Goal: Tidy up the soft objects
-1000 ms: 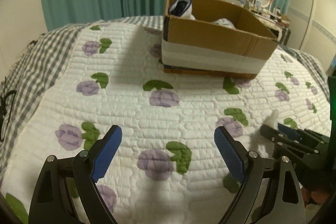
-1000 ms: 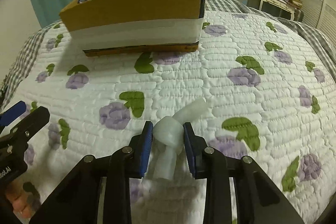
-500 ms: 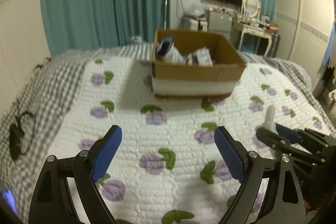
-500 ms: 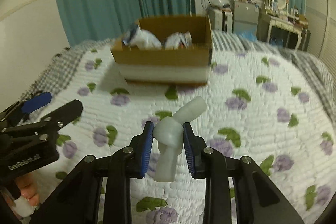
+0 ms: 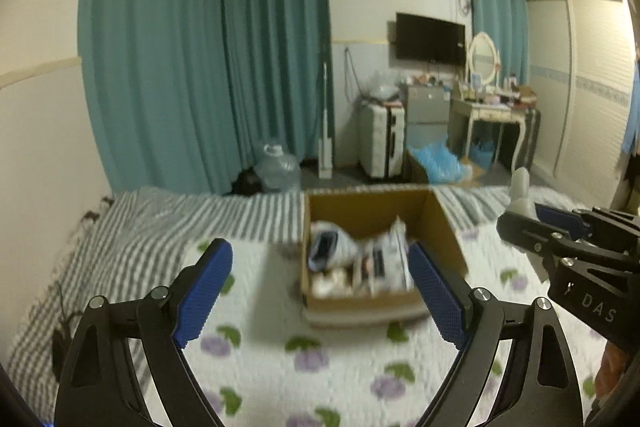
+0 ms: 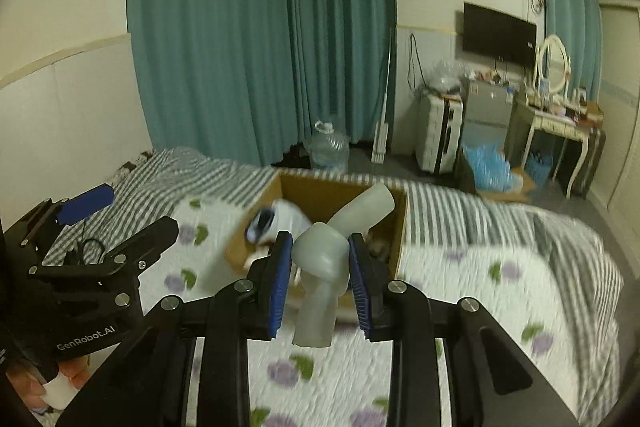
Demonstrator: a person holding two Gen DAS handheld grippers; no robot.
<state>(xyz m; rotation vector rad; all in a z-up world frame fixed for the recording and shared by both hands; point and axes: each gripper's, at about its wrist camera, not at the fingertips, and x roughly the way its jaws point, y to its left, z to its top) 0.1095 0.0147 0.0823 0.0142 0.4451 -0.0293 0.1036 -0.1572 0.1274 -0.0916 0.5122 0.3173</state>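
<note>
My right gripper (image 6: 320,259) is shut on a knotted white sock (image 6: 324,259) and holds it high above the bed, in front of the cardboard box (image 6: 400,227). The sock tip (image 5: 520,187) and right gripper (image 5: 560,227) show at the right of the left wrist view. My left gripper (image 5: 320,287) is open and empty, raised above the quilt, facing the box (image 5: 444,227). The box holds several soft items, among them a white and blue bundle (image 5: 330,251). The left gripper also shows at the left of the right wrist view (image 6: 100,215).
The box stands on a white quilt with purple flowers (image 5: 320,355) over a grey striped sheet (image 5: 160,219). Beyond the bed are teal curtains (image 6: 260,47), a water jug (image 6: 328,147), a suitcase (image 6: 438,131) and a dressing table (image 6: 560,123).
Both grippers have risen well above the bed and now look down into the box. The right gripper still holds the sock and has carried it toward the box.
</note>
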